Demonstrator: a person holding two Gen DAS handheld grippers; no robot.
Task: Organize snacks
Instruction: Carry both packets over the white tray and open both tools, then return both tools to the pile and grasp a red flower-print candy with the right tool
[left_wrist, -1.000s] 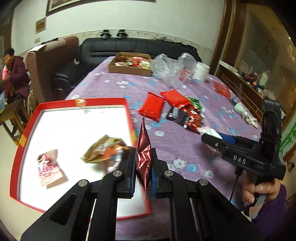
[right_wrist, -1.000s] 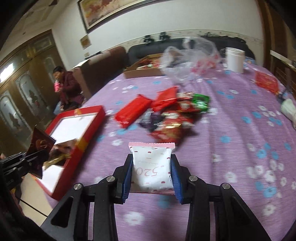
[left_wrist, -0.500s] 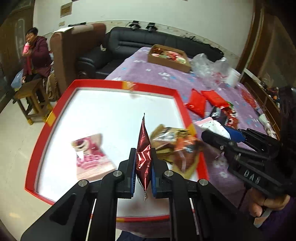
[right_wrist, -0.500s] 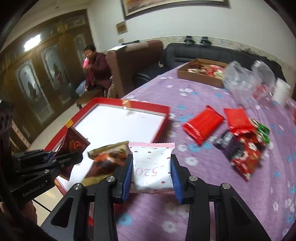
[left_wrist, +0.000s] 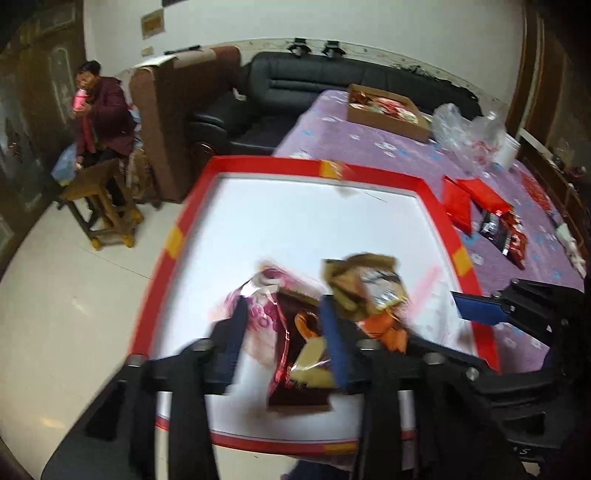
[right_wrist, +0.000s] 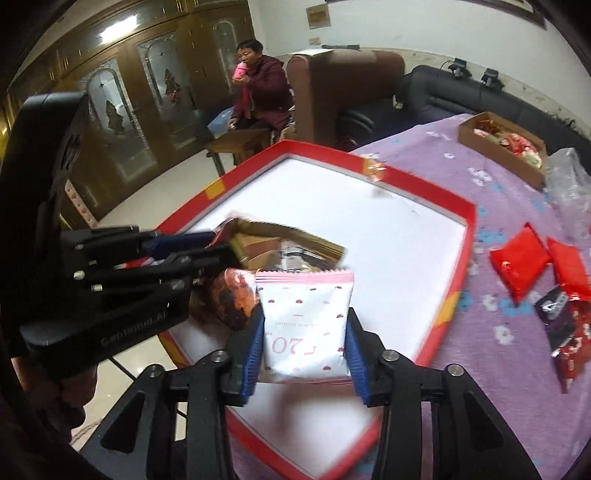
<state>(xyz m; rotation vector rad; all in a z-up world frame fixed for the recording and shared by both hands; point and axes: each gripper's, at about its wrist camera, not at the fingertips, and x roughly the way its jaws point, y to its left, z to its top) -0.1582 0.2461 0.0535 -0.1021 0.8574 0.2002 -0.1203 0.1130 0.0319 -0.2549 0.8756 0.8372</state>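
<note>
A red-rimmed box with a white floor (left_wrist: 384, 177) (right_wrist: 325, 155) lies on the purple tablecloth. My left gripper (left_wrist: 286, 343) is open above the box, and a dark red foil snack packet (left_wrist: 299, 365) lies loose between its fingers beside a pink packet (left_wrist: 258, 306) and a gold-brown packet (left_wrist: 369, 284). My right gripper (right_wrist: 304, 356) is shut on a white packet with pink hearts (right_wrist: 304, 325) and holds it over the box's near side. The left gripper also shows in the right wrist view (right_wrist: 177, 251).
Loose red and dark snack packets (left_wrist: 480, 218) (right_wrist: 546, 280) lie on the cloth right of the box. A cardboard box of snacks (left_wrist: 388, 110), a clear plastic bag (left_wrist: 465, 129) and a white cup (left_wrist: 508, 147) stand further back. A seated person (right_wrist: 258, 85), sofa and armchair are behind.
My left gripper has opened and let go of the dark red packet, which now lies in the box. My right gripper has carried the white packet left, over the box.
</note>
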